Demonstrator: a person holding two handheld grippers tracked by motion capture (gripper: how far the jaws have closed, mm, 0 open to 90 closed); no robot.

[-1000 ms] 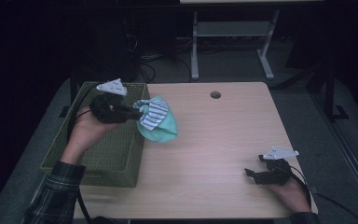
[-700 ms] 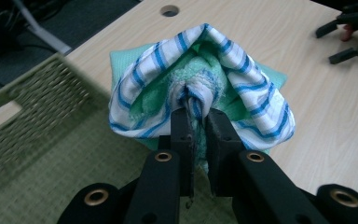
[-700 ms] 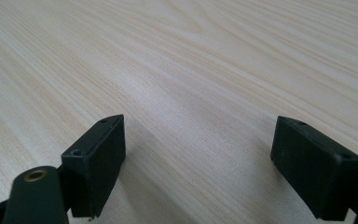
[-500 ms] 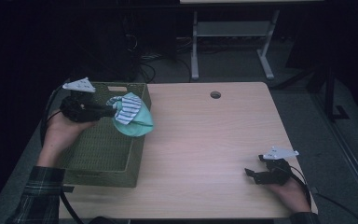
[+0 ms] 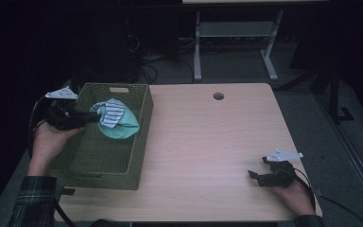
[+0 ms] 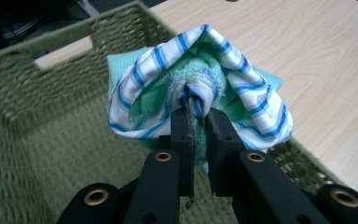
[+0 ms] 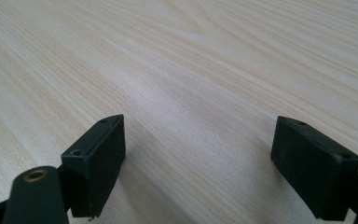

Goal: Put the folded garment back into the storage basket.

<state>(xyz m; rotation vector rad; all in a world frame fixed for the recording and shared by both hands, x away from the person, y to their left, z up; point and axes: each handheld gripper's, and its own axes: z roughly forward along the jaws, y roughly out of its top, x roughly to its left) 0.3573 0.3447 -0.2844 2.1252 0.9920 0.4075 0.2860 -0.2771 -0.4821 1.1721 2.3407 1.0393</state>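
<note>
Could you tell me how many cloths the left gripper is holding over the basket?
2: a blue-striped white cloth wrapped around a green cloth, both pinched together above the wicker basket; more could be hidden inside.

This looks like a lab or test room kept dark, not a home. A plain light-wood table (image 5: 217,142) with a round cable hole (image 5: 218,96) stands on grey floor; beyond its far edge a white metal frame of another bench (image 5: 231,42) rises, and left of that frame loose black cables (image 5: 146,61) lie on the floor. On the table's left end sits a green woven basket (image 5: 123,170).
</note>
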